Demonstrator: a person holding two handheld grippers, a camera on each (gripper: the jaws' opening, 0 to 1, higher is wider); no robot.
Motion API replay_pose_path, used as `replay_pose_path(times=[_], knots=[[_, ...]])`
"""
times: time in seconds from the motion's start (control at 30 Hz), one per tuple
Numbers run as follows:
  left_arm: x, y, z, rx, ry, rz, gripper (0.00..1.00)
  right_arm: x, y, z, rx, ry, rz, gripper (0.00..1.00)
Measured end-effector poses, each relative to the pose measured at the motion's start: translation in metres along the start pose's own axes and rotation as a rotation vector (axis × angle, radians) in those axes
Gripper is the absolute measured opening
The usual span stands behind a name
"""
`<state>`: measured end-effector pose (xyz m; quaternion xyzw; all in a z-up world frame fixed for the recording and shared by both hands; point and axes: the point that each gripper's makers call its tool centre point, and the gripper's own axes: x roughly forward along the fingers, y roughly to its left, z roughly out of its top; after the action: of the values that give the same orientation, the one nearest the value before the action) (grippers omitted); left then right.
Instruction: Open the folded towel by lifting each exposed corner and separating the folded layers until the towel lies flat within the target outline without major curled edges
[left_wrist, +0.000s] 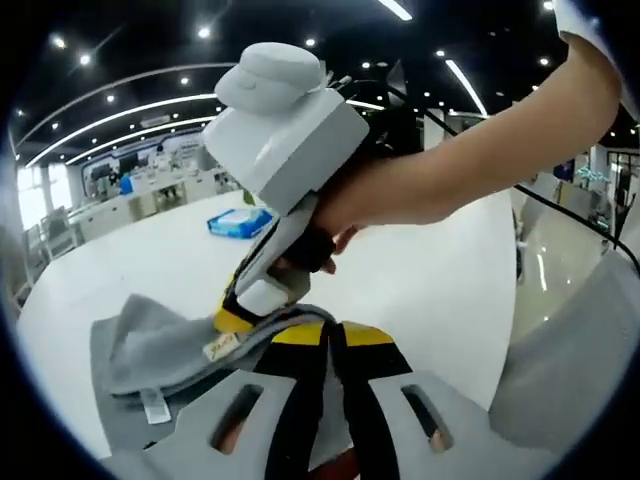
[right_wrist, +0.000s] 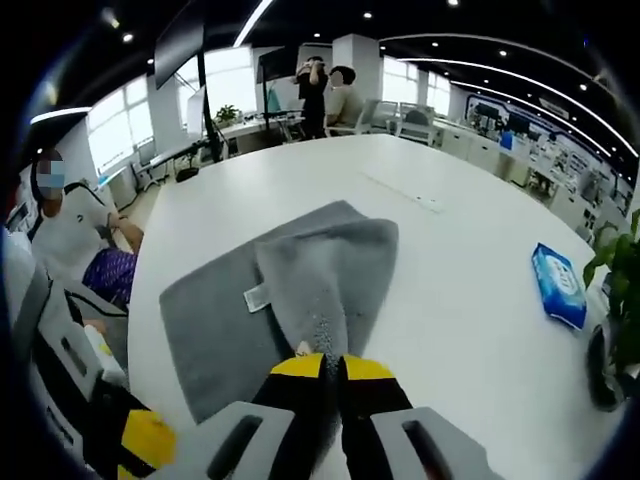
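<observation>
In the left gripper view, the left gripper (left_wrist: 335, 335) is clenched beside the gray towel (left_wrist: 150, 345), which the right gripper (left_wrist: 245, 310) pinches on the white table (left_wrist: 420, 280).

In the right gripper view, the right gripper (right_wrist: 335, 368) grasps a lifted fold; the towel (right_wrist: 290, 290) lies part-folded, its label showing.

Open white table (right_wrist: 470, 290) is seen beyond and right of the grey towel (right_wrist: 300, 290), broken only by a blue wipes packet (right_wrist: 558, 285) near a potted plant (right_wrist: 615, 300) at the edge. On the left, passage is blocked by the other gripper (right_wrist: 110, 420).
</observation>
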<state>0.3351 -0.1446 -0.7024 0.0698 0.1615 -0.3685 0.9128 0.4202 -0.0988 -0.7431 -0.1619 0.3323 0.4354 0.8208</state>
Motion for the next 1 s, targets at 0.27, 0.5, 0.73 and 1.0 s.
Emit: replay_pose_path(times=[0.27,0.5,0.73,1.0], knots=[[0.002,0.011,-0.012,-0.046,0.033,0.038,0.14,-0.021,-0.021,-0.012,0.097,-0.035,-0.035,0.01],[0.006,0.011,-0.020,-0.056,0.060,0.034,0.14,-0.039,-0.044,-0.030,0.168,-0.057,-0.064,0.00],[0.007,0.008,-0.025,-0.049,0.077,0.026,0.14,-0.049,-0.062,-0.042,0.184,-0.066,-0.113,0.00],[0.005,0.028,-0.055,-0.027,0.189,0.117,0.14,-0.047,-0.078,-0.063,0.217,-0.060,-0.156,0.00]])
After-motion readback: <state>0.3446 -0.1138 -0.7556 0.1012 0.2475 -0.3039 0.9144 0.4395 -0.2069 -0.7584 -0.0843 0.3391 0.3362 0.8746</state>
